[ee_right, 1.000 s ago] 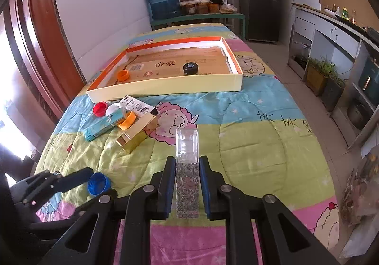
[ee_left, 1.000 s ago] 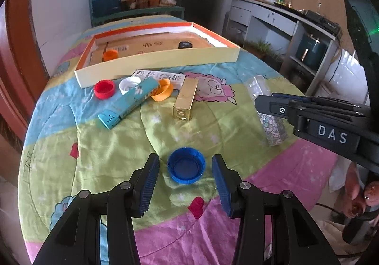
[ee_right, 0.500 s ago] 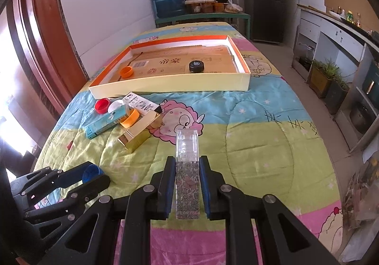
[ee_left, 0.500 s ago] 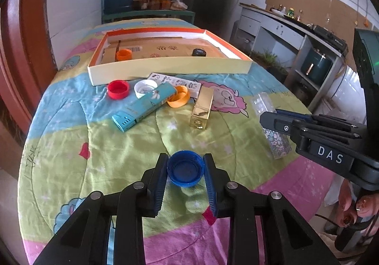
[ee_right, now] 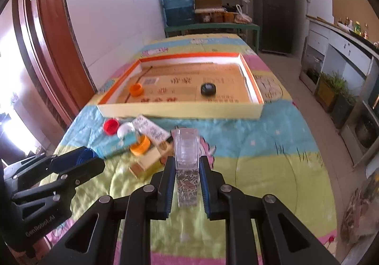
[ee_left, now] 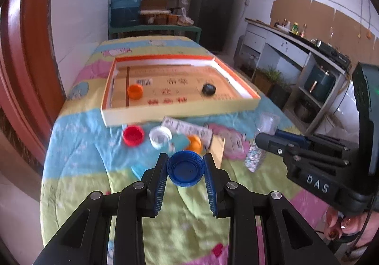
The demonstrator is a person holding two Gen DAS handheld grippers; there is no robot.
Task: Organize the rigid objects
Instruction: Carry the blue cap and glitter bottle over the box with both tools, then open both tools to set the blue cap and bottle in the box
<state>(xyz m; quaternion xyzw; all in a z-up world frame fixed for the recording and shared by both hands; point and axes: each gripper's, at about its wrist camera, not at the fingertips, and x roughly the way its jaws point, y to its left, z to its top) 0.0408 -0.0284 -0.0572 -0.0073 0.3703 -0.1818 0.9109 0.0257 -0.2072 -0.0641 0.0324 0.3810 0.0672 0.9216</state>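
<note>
Now, left gripper (ee_left: 186, 170): clamped on blue cap (ee_left: 185, 168)
Right gripper (ee_right: 187, 178): clamped on clear box (ee_right: 186, 161)
Tray (ee_left: 180, 113): ahead

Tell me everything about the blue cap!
The blue cap is a round plastic bottle lid with a ribbed outer wall and a hollow inside that faces the left wrist camera. It is tipped on its side, pinched between the two ridged blue pads of the left hand-held gripper, above the colourful blanket. Only those pads seem to touch it.
</note>
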